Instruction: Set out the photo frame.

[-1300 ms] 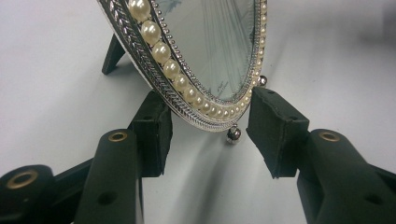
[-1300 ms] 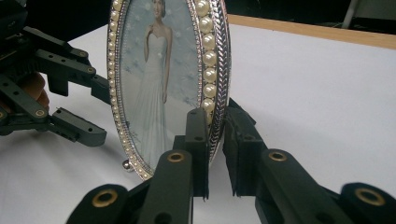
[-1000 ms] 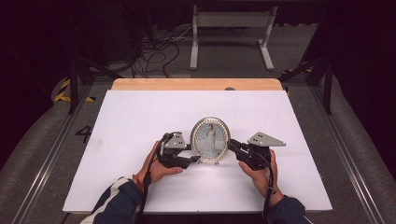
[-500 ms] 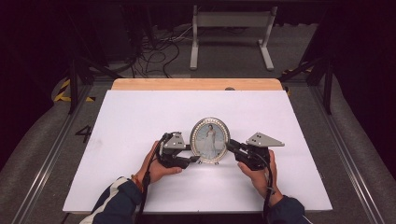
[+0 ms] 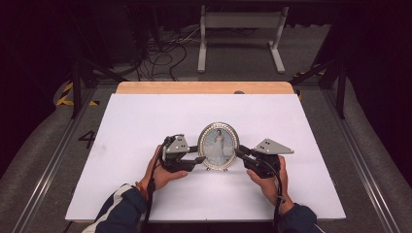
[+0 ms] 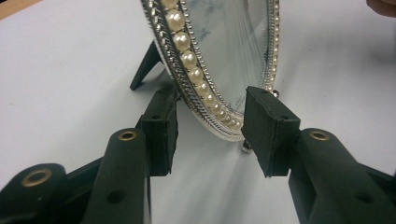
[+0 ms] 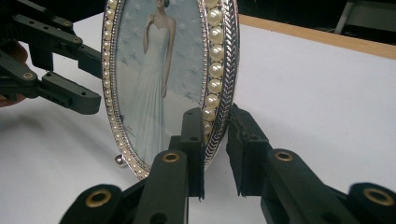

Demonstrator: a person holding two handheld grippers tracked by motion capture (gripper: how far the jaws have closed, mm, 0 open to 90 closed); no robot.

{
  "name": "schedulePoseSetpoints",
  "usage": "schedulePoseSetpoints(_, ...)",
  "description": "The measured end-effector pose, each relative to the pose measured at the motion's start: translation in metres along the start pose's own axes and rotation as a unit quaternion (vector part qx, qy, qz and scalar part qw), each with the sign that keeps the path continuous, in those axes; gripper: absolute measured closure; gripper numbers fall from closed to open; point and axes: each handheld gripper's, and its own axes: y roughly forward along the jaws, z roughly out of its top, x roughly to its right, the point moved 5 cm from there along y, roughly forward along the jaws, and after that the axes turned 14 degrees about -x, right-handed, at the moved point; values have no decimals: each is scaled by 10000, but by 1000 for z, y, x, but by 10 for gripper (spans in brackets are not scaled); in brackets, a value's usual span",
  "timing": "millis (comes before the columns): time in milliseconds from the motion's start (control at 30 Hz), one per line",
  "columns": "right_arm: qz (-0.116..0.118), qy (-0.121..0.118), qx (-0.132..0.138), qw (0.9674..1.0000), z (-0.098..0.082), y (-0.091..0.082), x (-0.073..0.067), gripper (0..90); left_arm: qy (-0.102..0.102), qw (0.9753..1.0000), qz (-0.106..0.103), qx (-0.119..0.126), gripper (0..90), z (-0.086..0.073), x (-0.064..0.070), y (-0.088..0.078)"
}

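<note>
An oval picture frame (image 5: 219, 145) stands upright near the front middle of the white surface (image 5: 145, 116), between the two grippers. The frame acts as the only holder in view: behind its glass sits a photograph (image 7: 154, 79) of a figure in a long white dress against a pale blue ground. A ring of pearl-like beads (image 7: 215, 51) inside a braided silver rim borders the glass. Small ball feet (image 7: 120, 160) rest on the surface, and a dark prop leg (image 6: 145, 65) slants down behind the frame in the left gripper view.

The left gripper (image 5: 198, 154), held in the person's left hand (image 5: 163, 172), reaches the frame's left edge. In the left gripper view its jaws stand apart, one pad behind the rim and one in front of the glass, with a visible gap to the front pad; they straddle the lower edge without clamping it.

The right gripper (image 5: 239, 151), held in the right hand (image 5: 268, 182), meets the frame's right edge. In the right gripper view its jaws sit on either side of the beaded rim, the front pad against the beads and the rear pad just behind the metal edge; a firm grip on the frame appears likely, though a narrow gap at the rear pad cannot be ruled out.

A bare wooden strip (image 5: 204, 87) borders the far edge of the surface.
</note>
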Motion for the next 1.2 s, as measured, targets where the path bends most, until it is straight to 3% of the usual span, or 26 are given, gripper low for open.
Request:
schedulePoseSetpoints(233, -58, -57, 20, 10000, 0, 0, -1, 767, -147, 9997, 149, 156, 615, -1, -5, -4)
schedulePoseSetpoints(467, -148, -149, -4, 9998, -1, 0, -2, 766, -163, 9991, 310, 230, 621, 0, -6, -9)
schedulePoseSetpoints(633, -162, -158, -11, 9997, -1, -1, -2, 765, -307, 9988, 275, 257, 599, -2, -10, -11)
schedulePoseSetpoints(1000, -85, -256, -133, 9995, -3, -4, 0, 706, -8, 9986, 513, 152, 533, -3, -5, -18)
schedulePoseSetpoints(1167, -69, -363, -196, 9991, -4, -5, 0, 674, 108, 9984, 535, 127, 490, -4, -2, -20)
schedulePoseSetpoints(1200, -147, -485, -251, 9984, -4, -6, 0, 675, 182, 9978, 636, 43, 476, -4, -1, -20)
